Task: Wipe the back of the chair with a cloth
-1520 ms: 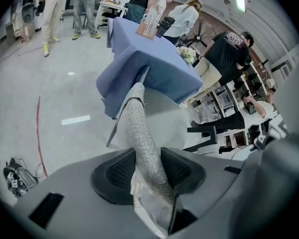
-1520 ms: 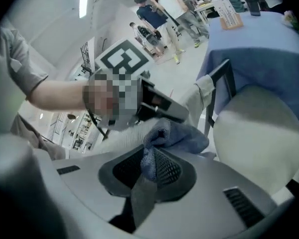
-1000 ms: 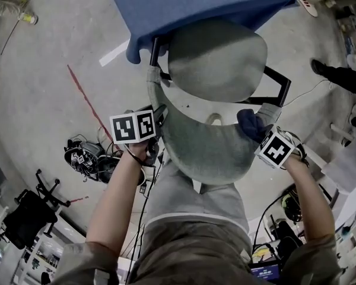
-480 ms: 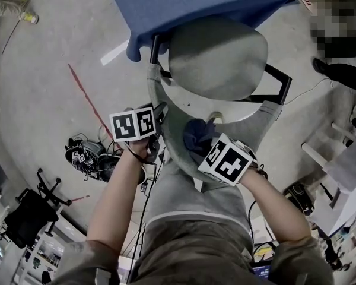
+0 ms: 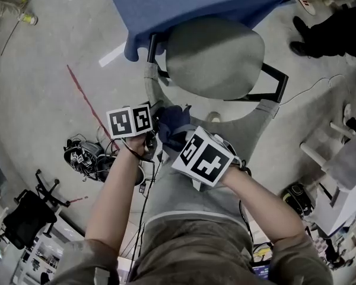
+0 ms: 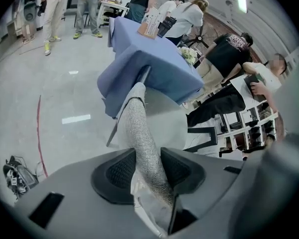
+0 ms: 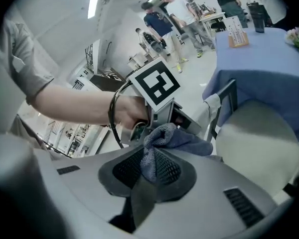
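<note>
- Looking down in the head view, the left gripper (image 5: 149,136) sits at the left edge of the grey chair back (image 5: 250,129). The right gripper (image 5: 181,136) holds the dark blue cloth (image 5: 173,120) just beside it, on the top of the back. The chair seat (image 5: 215,58) lies beyond, under a blue-draped table (image 5: 196,2).
- In the left gripper view, the left gripper (image 6: 147,171) is clamped on the chair back (image 6: 139,133), with a pad pressing on each side of its woven edge.
- In the right gripper view, the right gripper (image 7: 147,171) is clenched on the cloth (image 7: 164,138), which bunches above the pads. The other gripper's marker cube (image 7: 154,86) is close ahead.
</note>
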`<state>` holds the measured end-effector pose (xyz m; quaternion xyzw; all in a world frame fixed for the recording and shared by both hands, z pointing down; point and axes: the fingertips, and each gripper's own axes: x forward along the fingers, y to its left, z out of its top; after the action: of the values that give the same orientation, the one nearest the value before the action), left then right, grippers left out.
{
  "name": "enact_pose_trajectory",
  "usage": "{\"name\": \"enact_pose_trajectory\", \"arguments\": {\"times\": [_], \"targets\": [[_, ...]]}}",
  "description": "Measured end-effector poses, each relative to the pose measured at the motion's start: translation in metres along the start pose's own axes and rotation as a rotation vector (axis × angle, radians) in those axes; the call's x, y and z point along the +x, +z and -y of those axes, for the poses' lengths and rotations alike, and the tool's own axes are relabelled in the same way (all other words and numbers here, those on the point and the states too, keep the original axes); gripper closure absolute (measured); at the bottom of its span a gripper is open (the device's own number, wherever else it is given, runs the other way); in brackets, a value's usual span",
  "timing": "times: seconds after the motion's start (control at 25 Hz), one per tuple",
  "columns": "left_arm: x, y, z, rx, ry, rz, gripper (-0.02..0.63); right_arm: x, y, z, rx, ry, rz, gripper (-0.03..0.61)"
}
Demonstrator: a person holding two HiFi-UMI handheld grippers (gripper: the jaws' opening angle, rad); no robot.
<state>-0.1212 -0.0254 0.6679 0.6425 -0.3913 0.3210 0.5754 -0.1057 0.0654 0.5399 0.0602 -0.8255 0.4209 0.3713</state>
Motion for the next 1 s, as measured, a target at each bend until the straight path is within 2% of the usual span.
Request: {"name": "enact_pose_trajectory", "arguments": {"times": [0.12,0.32,0.48,0.6,0.68,0.76,0.84,1.0], "targets": [[0.0,0.0,0.0,-0.002,0.004,0.007,0.437,-0.014,-0.018,-0.001,0.038,0.008,0.014,0.512],[-0.001,0.001,0.0,0.005,0.002,0.005,0.436,-0.044,-0.103,0.001,0.013,0.005,-0.194,0.512],[-0.001,0.001,0.0,0.007,0.006,0.007,0.436,-0.091,-0.176,0.042,0.07,-0.114,-0.315,0.512],[-0.001,0.002,0.0,0.01,0.006,0.011,0.436,-0.121,-0.204,0.076,0.108,-0.242,-0.362,0.512],[-0.001,0.003,0.0,0.011,0.01,0.013,0.436,-0.127,-0.208,0.083,0.108,-0.286,-0.374,0.512],[-0.001,0.003,0.001,0.012,0.015,0.015,0.436,-0.122,-0.203,0.074,0.095,-0.285,-0.377,0.512],[-0.001,0.003,0.001,0.013,0.019,0.017,0.436,-0.111,-0.19,0.057,0.085,-0.245,-0.356,0.512],[0.0,0.004,0.0,0.017,0.026,0.019,0.437,-0.08,-0.145,0.014,0.067,-0.132,-0.232,0.512]]}}
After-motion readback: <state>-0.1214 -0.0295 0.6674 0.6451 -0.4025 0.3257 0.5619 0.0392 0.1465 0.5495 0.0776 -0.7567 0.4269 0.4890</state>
